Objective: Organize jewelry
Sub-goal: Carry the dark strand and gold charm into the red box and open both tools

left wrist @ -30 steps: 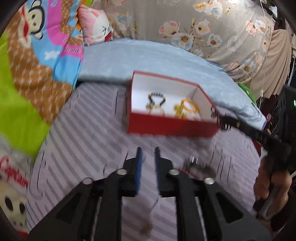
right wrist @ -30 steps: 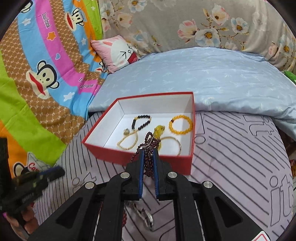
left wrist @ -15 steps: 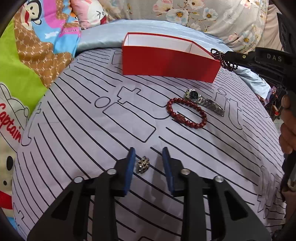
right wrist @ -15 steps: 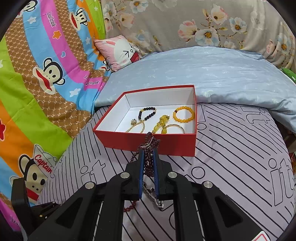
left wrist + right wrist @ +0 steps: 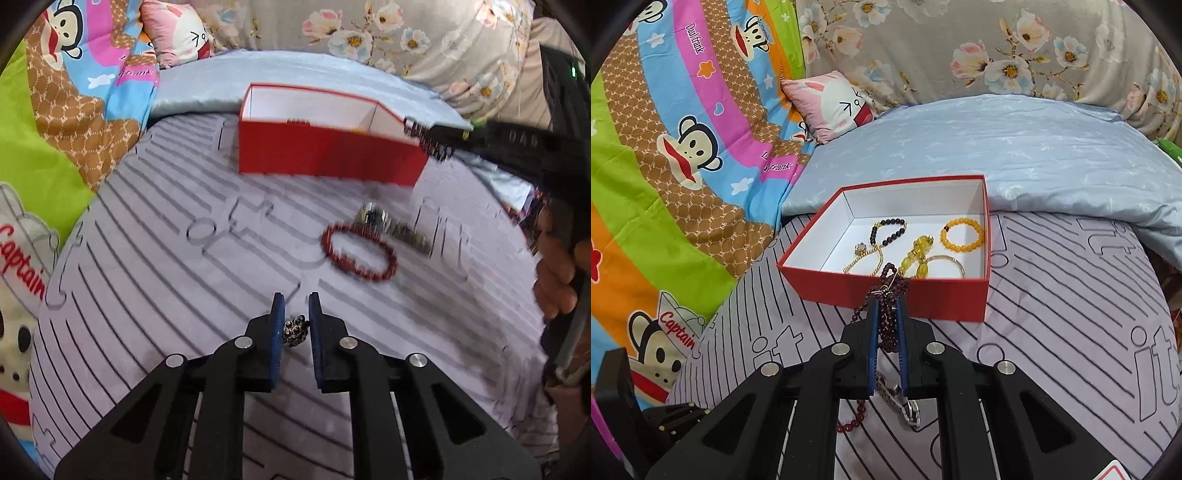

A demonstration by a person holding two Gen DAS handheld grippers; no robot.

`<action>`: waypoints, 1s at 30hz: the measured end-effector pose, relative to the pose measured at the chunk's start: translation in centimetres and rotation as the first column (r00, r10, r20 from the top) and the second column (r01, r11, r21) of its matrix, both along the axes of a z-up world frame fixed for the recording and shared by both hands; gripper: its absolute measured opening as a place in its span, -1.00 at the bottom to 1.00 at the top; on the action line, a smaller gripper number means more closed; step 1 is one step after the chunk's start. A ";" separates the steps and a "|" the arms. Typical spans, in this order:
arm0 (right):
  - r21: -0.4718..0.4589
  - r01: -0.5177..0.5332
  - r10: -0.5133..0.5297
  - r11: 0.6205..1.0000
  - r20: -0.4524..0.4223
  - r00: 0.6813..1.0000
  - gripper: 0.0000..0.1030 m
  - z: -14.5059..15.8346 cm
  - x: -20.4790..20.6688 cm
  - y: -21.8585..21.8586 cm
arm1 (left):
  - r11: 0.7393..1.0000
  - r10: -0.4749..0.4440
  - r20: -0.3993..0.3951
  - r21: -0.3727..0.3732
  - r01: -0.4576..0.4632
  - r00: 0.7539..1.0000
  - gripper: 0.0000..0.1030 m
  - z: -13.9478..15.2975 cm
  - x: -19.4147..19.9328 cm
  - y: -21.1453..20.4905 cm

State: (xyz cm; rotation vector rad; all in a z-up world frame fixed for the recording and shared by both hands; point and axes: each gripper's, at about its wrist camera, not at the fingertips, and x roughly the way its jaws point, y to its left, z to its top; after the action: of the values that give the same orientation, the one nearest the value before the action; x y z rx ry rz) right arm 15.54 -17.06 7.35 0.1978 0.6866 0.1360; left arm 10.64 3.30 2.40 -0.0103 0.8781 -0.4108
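A red box (image 5: 905, 295) with a white inside holds several bracelets; it also shows in the left wrist view (image 5: 325, 155). My right gripper (image 5: 886, 306) is shut on a dark red bead bracelet (image 5: 888, 291) and holds it just short of the box's near wall; the beads also show in the left wrist view (image 5: 428, 138). My left gripper (image 5: 295, 306) is low over the bed, its jaws narrowly apart around a small sparkly ornament (image 5: 294, 329). A red bead bracelet (image 5: 360, 254) and a metal watch (image 5: 391, 227) lie on the sheet.
The grey striped sheet (image 5: 166, 277) covers the bed. A blue quilt (image 5: 1015, 147) lies behind the box, with a pink pillow (image 5: 834, 103) and a cartoon blanket (image 5: 665, 166) at the left. The watch lies under my right gripper (image 5: 901, 402).
My left gripper dropped to the sheet, opened and now brackets the small ornament more closely. My right gripper, still holding the dark beads, stays in front of the box.
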 end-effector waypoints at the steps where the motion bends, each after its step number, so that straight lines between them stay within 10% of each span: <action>1: -0.005 -0.003 0.003 1.000 0.004 1.000 -0.83 0.2 0.3 0.0 | 1.000 0.004 0.010 -0.010 -0.003 1.000 -0.75 0.7 0.7 0.0; 16: -0.059 0.007 -0.010 0.998 -0.048 0.999 -0.76 -0.8 11.0 -0.2 | 0.998 0.024 0.144 -0.060 -0.015 0.989 -0.72 7.2 17.8 -4.6; 18: -0.067 0.027 -0.030 0.997 -0.052 0.998 -0.30 -1.2 11.4 -0.4 | 0.997 0.057 0.141 -0.057 -0.049 0.988 -0.44 6.5 19.2 -5.1; 20: -0.061 0.049 -0.051 0.997 -0.035 0.998 -0.17 -1.1 10.8 -0.9 | 0.996 0.083 0.153 -0.052 -0.075 0.985 0.01 6.1 19.6 -5.3; 30: -0.044 0.005 -0.005 0.999 -0.005 1.000 -0.17 -0.7 3.7 -0.7 | 0.997 0.075 0.222 0.018 -0.081 0.972 0.02 6.3 13.8 -3.9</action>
State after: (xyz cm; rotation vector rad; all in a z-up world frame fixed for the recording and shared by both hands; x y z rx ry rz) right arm 19.20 -17.80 6.62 0.1581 0.6937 0.1155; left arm 24.43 -0.58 8.66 0.0254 0.6612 -0.3190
